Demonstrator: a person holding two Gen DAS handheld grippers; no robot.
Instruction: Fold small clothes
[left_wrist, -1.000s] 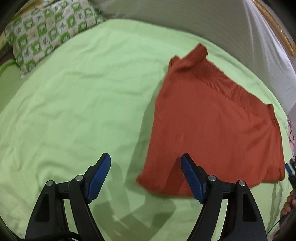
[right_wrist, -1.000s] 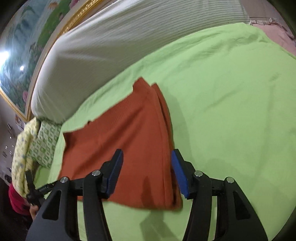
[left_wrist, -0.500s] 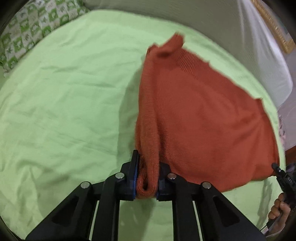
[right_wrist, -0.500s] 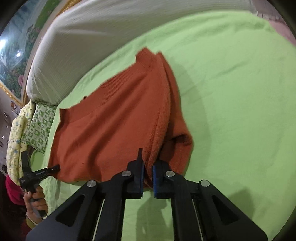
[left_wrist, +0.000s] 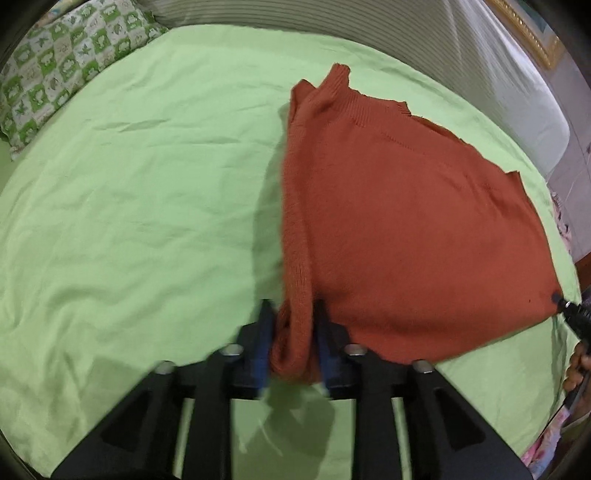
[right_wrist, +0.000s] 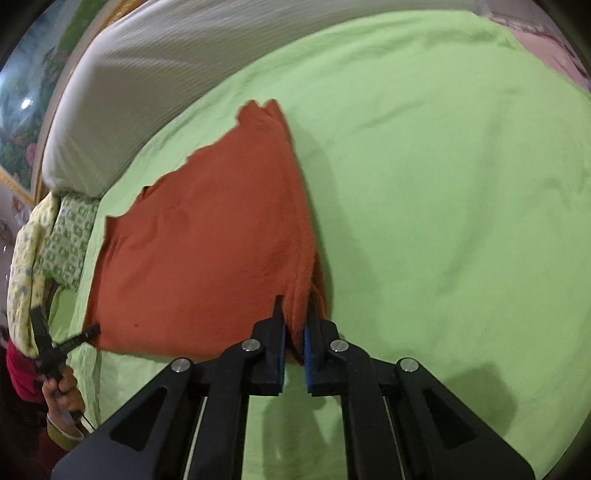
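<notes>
Your rust-orange knitted garment lies on the green bed sheet, its near edge lifted at both corners. Your left gripper has its fingers opening, a bunched corner of the knit between them. Your right gripper has its fingers pinched narrow on the opposite corner, near a patterned pillow

Bedroom: bed sheet, pillow
</notes>
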